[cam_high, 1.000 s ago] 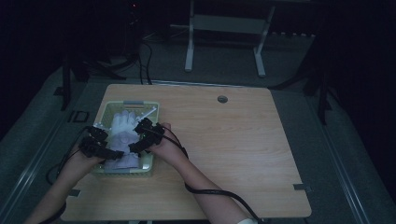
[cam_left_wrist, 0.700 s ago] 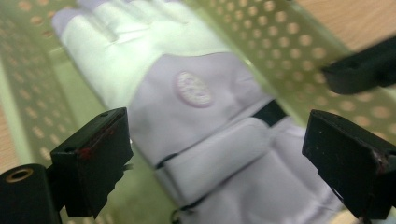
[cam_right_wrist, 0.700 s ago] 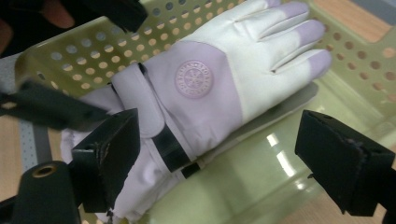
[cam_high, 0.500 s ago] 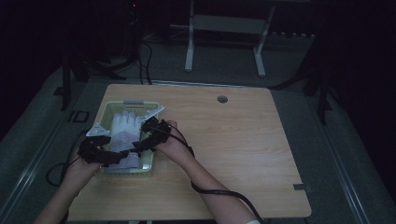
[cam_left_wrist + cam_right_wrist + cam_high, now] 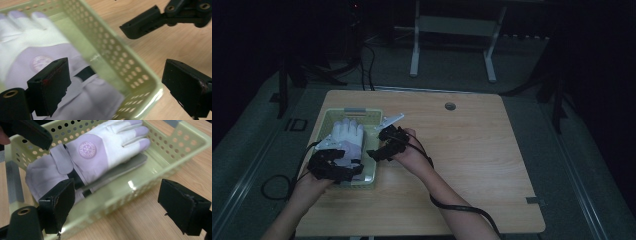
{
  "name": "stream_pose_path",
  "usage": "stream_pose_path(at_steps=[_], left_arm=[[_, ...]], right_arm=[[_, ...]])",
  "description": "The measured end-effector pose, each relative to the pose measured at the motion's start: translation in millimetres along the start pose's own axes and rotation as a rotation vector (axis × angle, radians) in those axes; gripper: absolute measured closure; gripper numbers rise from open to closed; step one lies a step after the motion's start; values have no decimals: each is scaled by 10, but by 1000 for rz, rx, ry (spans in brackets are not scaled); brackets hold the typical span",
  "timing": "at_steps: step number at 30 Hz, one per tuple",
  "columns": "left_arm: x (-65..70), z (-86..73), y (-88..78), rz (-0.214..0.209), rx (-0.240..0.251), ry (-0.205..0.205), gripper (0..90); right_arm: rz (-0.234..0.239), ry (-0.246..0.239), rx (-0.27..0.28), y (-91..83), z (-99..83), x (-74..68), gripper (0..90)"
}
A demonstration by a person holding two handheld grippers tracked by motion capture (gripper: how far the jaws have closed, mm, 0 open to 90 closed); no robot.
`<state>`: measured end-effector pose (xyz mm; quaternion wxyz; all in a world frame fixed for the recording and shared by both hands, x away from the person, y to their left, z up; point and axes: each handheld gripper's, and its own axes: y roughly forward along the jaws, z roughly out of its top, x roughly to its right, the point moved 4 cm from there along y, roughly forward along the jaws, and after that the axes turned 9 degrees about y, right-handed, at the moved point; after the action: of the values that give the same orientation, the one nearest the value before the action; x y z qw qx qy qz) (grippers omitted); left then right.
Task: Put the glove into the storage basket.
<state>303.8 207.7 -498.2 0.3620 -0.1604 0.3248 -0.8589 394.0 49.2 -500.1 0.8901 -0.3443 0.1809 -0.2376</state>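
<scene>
Glove (image 5: 100,152), white and pale lilac fabric with a round embossed badge on the back and a dark wrist strap: lies flat inside the pale green perforated plastic basket (image 5: 370,119), fingers toward twelve o'clock in the high view, cuff toward six. A second, greyer glove (image 5: 122,170) lies under it, edge showing.

Nearest, at about seven o'clock on the tabletop (image 5: 482,165) of light wood grain: left hand-held gripper (image 5: 334,167), black, over the basket's near end. Jaws spread, having just opened wider; in its own view one jaw hangs over the glove's cuff and the other outside the basket's corner, the wall between them, neither pressing on anything.

Next, just beside the basket's right wall at roughly nine o'clock from the tabletop's centre: right hand-held gripper (image 5: 382,147), black, cable (image 5: 462,209) trailing back along the forearm. Jaws spread wide; in its own view the basket's long wall runs between them, untouched.

Beyond, at twelve o'clock: round grommet hole (image 5: 450,106) in the tabletop. Farther still: pale metal frame legs (image 5: 414,55) on the dark floor.
</scene>
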Motion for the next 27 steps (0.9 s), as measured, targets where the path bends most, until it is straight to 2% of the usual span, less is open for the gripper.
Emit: stream_pose_path(at_steps=[6,10,12,16,20,25,27], left_arm=[[195,127,67,-29,24,29,83],[310,195,89,-50,69,78,83],[356,214,105,-73,85,75,84],[466,260,145,-94,112,104,84],[522,302,205,-126,133,93,83],[675,327,329,-171,111,120,83],[751,328,391,-172,97,157,84]], right_arm=[[-16,-8,6,-139,-127,92,144],[-16,-5,9,-244,-214,150,144],[-18,-5,15,-297,-259,179,143],[-24,-5,15,-377,-370,240,144],[-17,9,14,-410,-487,304,144],[-6,28,21,-480,-635,364,144],[-12,32,24,-514,-690,401,144]])
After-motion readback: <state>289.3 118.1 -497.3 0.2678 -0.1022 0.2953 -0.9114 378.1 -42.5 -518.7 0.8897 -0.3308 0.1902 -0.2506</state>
